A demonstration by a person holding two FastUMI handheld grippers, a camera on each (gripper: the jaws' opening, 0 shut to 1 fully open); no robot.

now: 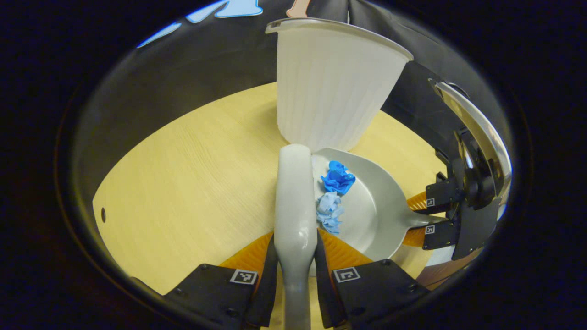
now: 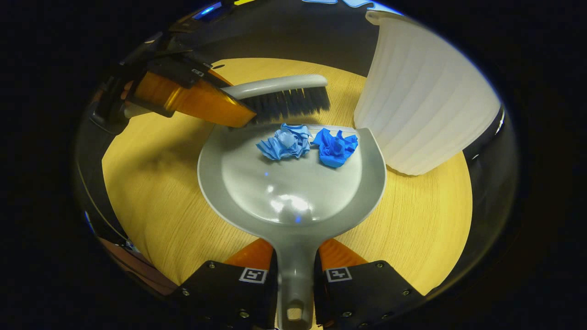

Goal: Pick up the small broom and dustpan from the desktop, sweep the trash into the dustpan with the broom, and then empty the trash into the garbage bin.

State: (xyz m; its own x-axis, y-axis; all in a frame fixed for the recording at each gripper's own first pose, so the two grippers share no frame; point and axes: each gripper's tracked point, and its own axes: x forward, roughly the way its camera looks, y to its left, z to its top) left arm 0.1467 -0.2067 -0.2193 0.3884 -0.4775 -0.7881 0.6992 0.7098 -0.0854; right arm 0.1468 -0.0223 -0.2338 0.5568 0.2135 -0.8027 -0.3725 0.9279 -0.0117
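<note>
My left gripper is shut on the grey handle of the small broom; seen in the right gripper view, the broom has black bristles resting at the dustpan's front lip. My right gripper is shut on the handle of the grey dustpan, which lies flat on the table. Two crumpled paper scraps lie inside the pan near its lip: a light blue one and a darker blue one. In the left gripper view, the dustpan holds the same scraps, and the right gripper is at its handle.
A white ribbed garbage bin stands on the wooden table just right of the dustpan's lip; in the left gripper view the bin rises straight behind the broom. The table's rounded edge curves close on all sides.
</note>
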